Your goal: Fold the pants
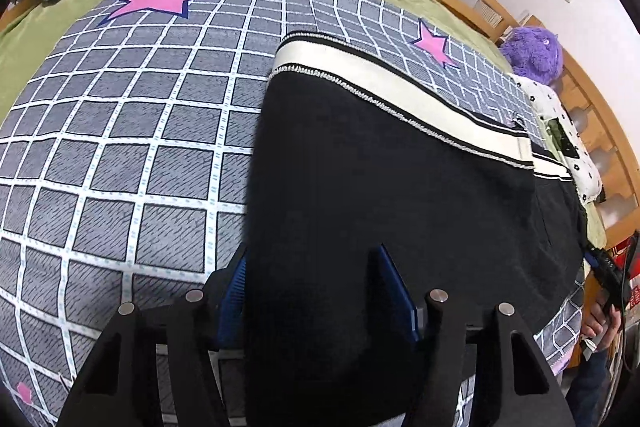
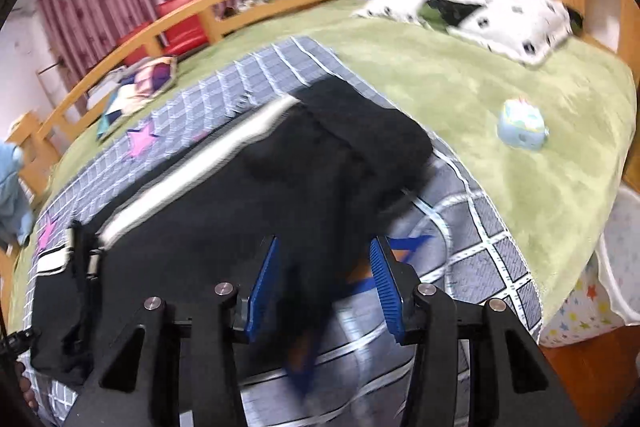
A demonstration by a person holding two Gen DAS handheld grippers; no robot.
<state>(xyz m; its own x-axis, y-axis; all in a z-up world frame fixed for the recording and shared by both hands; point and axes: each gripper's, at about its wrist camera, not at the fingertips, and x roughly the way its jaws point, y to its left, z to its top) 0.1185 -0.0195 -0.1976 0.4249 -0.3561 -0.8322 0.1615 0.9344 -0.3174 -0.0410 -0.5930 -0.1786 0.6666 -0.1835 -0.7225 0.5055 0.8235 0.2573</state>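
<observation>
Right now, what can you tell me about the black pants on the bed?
The black pants look like soft knit fabric, with a cream side stripe edged in thin black-and-white trim. They lie mostly flat on the grey grid-patterned blanket. In the right wrist view one end is folded over into a rumpled hump. Fabric lies between the blue pads of both hand-held grippers; whether either pinches it is unclear.

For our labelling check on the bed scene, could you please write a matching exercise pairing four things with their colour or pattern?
Things:
1. furry plush toy
2. folded pants
3. plush blanket
4. quilted mat

Colours or patterns:
A. black with a white stripe
B. grey grid with pink stars
C. purple
D. plain green

Pairs: 1-C, 2-A, 3-D, 4-B
</observation>
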